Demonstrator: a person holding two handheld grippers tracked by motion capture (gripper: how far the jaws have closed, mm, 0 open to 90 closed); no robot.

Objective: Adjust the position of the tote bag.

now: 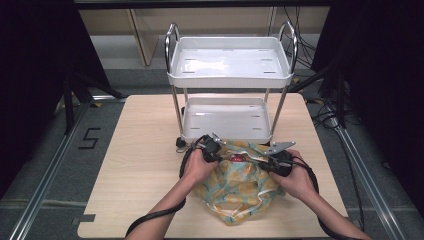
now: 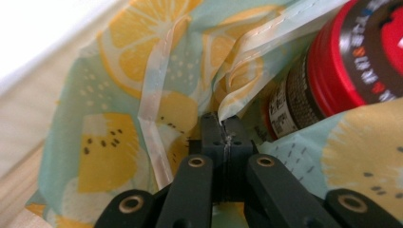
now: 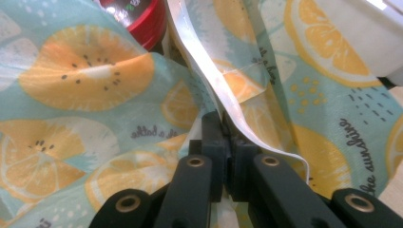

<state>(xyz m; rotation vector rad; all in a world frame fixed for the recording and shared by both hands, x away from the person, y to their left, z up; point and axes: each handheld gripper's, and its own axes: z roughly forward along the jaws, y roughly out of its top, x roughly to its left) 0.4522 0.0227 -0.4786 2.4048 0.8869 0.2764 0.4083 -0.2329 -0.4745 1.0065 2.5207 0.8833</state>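
Bag [image 1: 239, 187] mouth, lower centre: I have both grippers' fingers [image 2: 223, 137] pinching its rim. Jar [image 2: 351, 61] sits inside; spreading or lifting remains, I judge.

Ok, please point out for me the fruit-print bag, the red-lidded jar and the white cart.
fruit-print bag [image 1: 240, 187], high view, middle of its cloth.
red-lidded jar [image 2: 332, 66], left gripper view, side of its red lid.
white cart [image 1: 230, 80], high view, front rim of top tray.

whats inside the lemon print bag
A jar with a red lid lies in the lemon-print bag, its label partly showing. The fabric covers the rest of the inside, so anything else is hidden.
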